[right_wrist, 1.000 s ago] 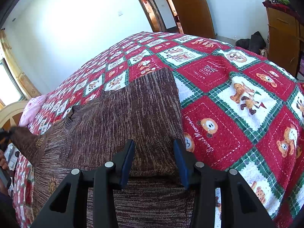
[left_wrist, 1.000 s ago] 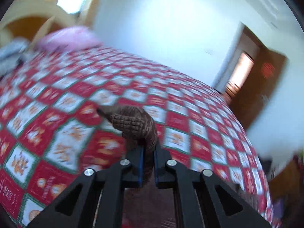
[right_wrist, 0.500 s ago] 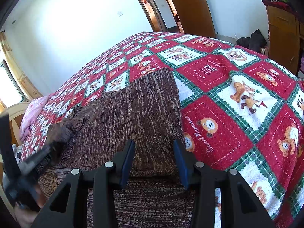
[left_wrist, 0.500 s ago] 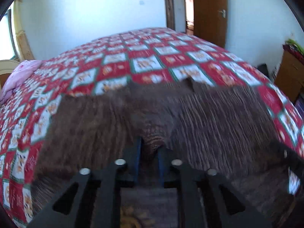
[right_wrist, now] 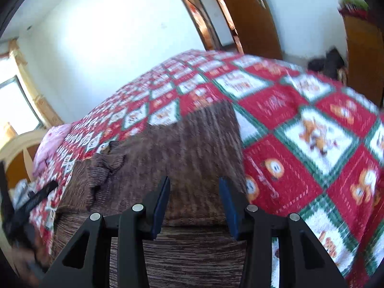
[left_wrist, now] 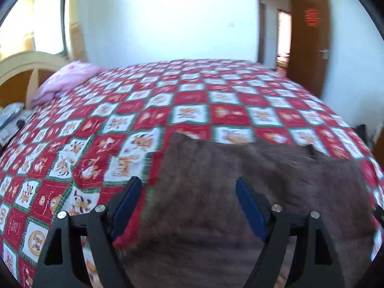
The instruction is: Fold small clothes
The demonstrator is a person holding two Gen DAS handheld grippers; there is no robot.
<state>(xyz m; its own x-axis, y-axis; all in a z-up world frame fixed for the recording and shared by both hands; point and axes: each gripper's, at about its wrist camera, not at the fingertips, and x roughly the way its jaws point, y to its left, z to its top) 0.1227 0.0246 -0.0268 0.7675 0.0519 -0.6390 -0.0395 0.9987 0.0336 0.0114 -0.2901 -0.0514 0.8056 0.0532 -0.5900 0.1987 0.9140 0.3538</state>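
Observation:
A brown knitted sweater (left_wrist: 252, 187) lies spread on the bed, also seen in the right wrist view (right_wrist: 192, 148). One sleeve (right_wrist: 100, 175) lies folded in over its left part. My left gripper (left_wrist: 187, 206) is open and empty, just above the sweater's left edge. My right gripper (right_wrist: 194, 204) is open and empty, low over the sweater near its right edge. The left gripper also shows as a dark shape at the left of the right wrist view (right_wrist: 36, 199).
The bed has a red, white and green checked quilt (left_wrist: 153, 110) with bear pictures. A pink pillow (left_wrist: 64, 81) lies at the headboard end. A brown door (left_wrist: 309, 40) and a wooden cabinet (right_wrist: 362, 45) stand beyond the bed.
My left gripper carried the sleeve over the sweater, opened and let it go, then drew back to the left. My right gripper stayed open and shifted slightly.

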